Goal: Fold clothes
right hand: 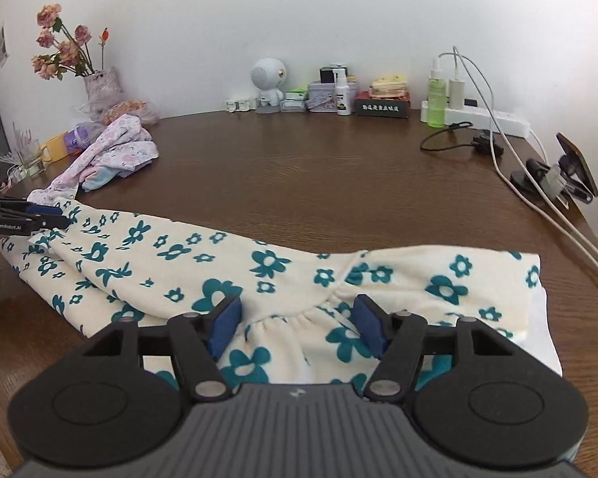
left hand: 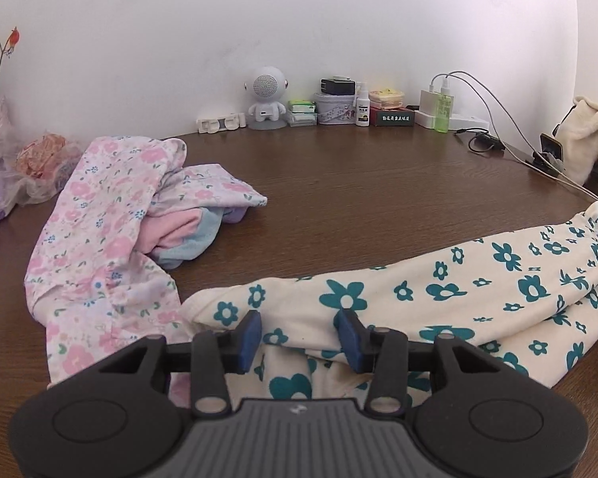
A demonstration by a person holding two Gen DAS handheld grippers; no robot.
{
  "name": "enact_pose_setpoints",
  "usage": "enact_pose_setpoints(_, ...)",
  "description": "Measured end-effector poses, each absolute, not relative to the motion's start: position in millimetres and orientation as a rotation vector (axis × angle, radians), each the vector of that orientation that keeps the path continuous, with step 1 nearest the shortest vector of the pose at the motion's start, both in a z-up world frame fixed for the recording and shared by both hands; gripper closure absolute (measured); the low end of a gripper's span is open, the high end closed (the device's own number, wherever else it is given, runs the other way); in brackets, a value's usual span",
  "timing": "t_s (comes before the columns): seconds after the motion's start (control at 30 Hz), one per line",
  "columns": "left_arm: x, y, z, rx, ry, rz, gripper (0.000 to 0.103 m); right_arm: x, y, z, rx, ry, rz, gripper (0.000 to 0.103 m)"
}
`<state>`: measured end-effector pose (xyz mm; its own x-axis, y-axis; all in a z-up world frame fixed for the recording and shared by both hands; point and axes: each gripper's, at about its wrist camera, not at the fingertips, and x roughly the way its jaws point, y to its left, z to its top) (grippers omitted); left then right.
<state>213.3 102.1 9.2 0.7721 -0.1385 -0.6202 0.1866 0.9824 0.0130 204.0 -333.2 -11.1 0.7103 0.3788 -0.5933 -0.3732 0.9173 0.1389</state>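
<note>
**Both tools parted over the teal-flower trousers, nothing gripped**

Risks first. The left tool [left hand: 299, 336] has its blue pads parted, with cloth lying between and beneath them but not pinched; if it closes from here it may catch only the top layer, and the fold would drag crooked. The right tool [right hand: 297, 326] sits over the gathered waistband with its jaws standing wide and clear of the cloth; a grab here could bunch the elastic rather than take a clean edge. The pink floral garment [left hand: 99, 215] touches the trousers at the left end and could be swept along in any pull that way. White charging cables [right hand: 538, 199] run along the tabletop [right hand: 299, 167] just beyond the waistband end; a wide swing could snag them.

Position. The cream trousers with teal flowers [right hand: 179, 255] lie stretched across the near side of the tabletop. The leg end sits under the left tool, the waistband end under the right tool. In the right wrist view the left tool shows at the far left edge, at the leg end. The far half of the tabletop is bare wood up to the row of small items at the wall.
</note>
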Motion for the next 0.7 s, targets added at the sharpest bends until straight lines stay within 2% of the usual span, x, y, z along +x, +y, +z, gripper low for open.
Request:
enact_pose_setpoints(0.23,211.7,109.8,11.9,0.0,0.656,-0.185,0.059,195.1,-315.7,-16.5,-0.125,0.628,0.378,0.039)
enact_pose_setpoints(0.33,191.7,110.3,33.3,-0.009,0.548,-0.166,0.06,195.1,-318.7,-9.8,-0.111,0.633,0.382,0.038)
enact_pose_setpoints(0.4,170.6,109.2,52.1,-0.023,0.476,-0.147,0.052,186.6,-323.8,3.7,-0.064,0.591,0.385,0.038)
enact_pose_setpoints(0.5,141.5,98.3,69.0,-0.009,0.4,-0.095,0.034,167.8,-327.8,26.4,0.011,0.512,0.379,0.035)
enact_pose_setpoints(0.57,121.8,86.2,72.1,0.008,0.37,-0.073,0.016,153.4,-324.5,34.8,0.026,0.476,0.355,0.024)
enact_pose_setpoints(0.63,105.5,75.2,70.0,-0.002,0.35,-0.058,0.014,140.9,-321.7,39.9,0.046,0.45,0.324,0.02)
enact_pose_setpoints(0.7,92.6,66.4,64.5,-0.089,0.348,-0.054,0.012,131.1,-319.2,40.0,0.071,0.442,0.278,0.01)
